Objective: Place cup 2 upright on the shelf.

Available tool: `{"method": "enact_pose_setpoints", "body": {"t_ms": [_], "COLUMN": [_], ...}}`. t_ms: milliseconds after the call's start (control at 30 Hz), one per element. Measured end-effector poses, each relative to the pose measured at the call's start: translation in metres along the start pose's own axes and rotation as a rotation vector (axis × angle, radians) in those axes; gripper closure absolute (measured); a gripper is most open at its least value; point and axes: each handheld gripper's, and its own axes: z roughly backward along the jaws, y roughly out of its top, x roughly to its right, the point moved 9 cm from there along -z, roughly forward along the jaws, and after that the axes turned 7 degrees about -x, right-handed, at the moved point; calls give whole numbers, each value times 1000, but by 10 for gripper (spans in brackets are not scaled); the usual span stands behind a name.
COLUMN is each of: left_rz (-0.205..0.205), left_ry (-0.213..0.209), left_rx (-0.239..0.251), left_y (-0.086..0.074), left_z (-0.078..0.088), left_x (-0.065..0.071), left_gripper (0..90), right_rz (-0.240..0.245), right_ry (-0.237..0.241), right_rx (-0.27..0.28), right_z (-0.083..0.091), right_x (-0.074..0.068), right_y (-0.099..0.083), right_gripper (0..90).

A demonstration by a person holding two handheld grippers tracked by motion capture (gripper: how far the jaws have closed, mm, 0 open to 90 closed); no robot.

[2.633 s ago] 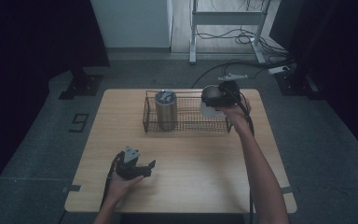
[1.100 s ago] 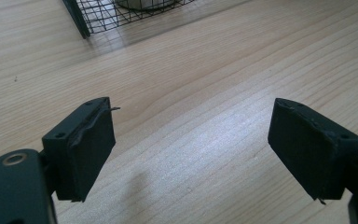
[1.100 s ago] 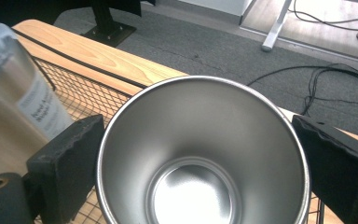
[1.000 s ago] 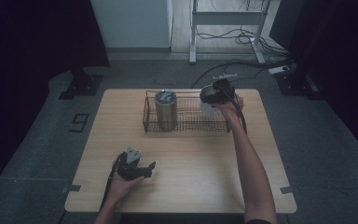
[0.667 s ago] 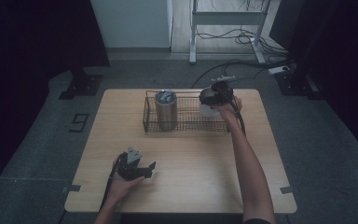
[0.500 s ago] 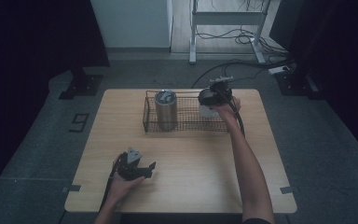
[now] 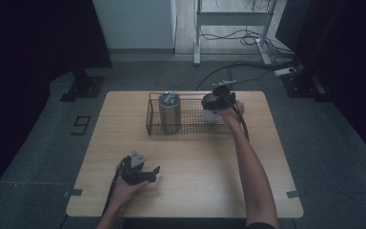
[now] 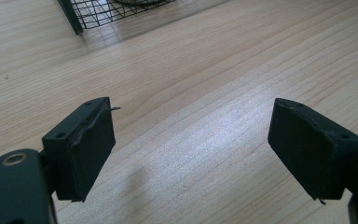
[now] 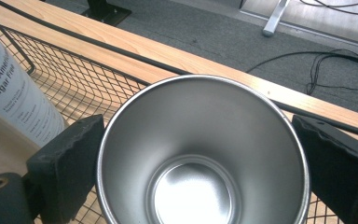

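High view first: the right tool (image 7: 215,101) sits a touch further left over the wire basket (image 7: 190,125) than a couple of seconds back, when it hung at the basket's right end, and in the last second it has barely shifted. It hovers at the basket's far right corner, holding a steel cup (image 7: 212,114) whose pale body hangs below the hand, inside the basket's right end. A tall metal tumbler (image 7: 169,112) stands upright in the basket's left part, well apart from the cup. The left tool (image 7: 153,172) rests on the counter (image 7: 267,157) near the front edge, well in front of the basket, just where it lay before.

Left gripper view: the left tool (image 8: 191,149) shows both pads spread apart over bare wood, nothing between them, so it stands open. A corner of the basket (image 8: 102,11) lies well beyond it.

Right gripper view: the steel cup (image 9: 200,154) sits mouth-up right between the right tool's (image 9: 200,161) pads, each pad pressed against the rim's outer wall, so it is gripped. Behind the cup on the left, inside the basket (image 9: 74,79), stands a white labelled bottle (image 9: 14,98).
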Motion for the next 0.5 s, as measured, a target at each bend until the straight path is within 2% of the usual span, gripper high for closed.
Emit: {"method": "enact_pose_setpoints", "body": {"t_ms": [500], "left_rz": [-9], "left_ry": [-3], "left_rx": [-11], "left_y": [-1], "left_z": [-2], "left_x": [2], "left_gripper": [148], "right_rz": [1], "right_ry": [-6], "right_rx": [-27], "right_z": [-9], "right_x": [1], "right_y": [-9], "right_gripper": [59]}}
